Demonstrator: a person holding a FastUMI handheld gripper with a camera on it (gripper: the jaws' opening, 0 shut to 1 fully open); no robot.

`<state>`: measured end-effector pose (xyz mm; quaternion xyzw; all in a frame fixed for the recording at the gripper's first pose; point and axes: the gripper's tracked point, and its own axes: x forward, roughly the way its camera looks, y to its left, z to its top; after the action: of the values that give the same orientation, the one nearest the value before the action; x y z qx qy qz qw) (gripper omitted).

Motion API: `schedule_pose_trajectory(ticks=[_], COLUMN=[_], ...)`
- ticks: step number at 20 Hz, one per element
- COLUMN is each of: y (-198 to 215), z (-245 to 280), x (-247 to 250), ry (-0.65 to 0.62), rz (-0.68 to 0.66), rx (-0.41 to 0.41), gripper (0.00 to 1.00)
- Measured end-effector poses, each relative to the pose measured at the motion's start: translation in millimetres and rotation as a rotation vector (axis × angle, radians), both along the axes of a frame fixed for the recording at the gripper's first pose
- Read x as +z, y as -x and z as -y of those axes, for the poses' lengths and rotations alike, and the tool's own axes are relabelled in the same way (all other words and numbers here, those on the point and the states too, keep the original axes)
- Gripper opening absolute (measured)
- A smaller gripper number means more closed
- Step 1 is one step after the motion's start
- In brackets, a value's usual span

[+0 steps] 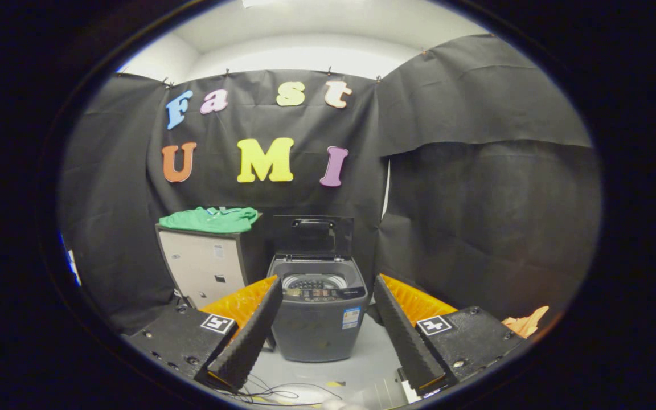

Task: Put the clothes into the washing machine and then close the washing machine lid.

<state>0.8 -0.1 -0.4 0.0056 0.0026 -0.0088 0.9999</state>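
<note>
A dark grey top-loading washing machine point(318, 310) stands on the floor straight ahead, beyond my fingers. Its lid point(320, 236) is raised upright at the back, and the drum opening point(314, 281) shows. A green garment point(210, 219) lies crumpled on top of a pale cabinet point(208, 265) to the left of the machine. My gripper point(326, 310) is open, held well short of the machine, with nothing between its fingers point(251, 336).
Black cloth walls close the booth behind and on both sides. Thin cables point(274, 392) lie on the light floor in front of the machine. An orange scrap point(526, 322) shows beyond the right finger's base.
</note>
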Motion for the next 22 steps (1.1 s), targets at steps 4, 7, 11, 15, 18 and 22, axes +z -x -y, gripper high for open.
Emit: schedule_pose_trajectory(ticks=[4,7,11,15,18,22], y=[1.1,-12.3,-51.4,-91.0,-136.4,-200.3], z=[1.0,-1.3,-12.0,-25.3,-39.6,-77.5], x=[5.5,21.6,47.0,81.4,108.6,154.8], ry=[-0.014,-0.018,-0.029,-0.038,-0.045,-0.054], rz=[0.012,0.021,0.03,0.043,0.045,0.076], rx=[-0.009,-0.013,-0.016,-0.02,-0.023,0.029], gripper=[1.0,1.0,1.0,1.0,1.0,1.0])
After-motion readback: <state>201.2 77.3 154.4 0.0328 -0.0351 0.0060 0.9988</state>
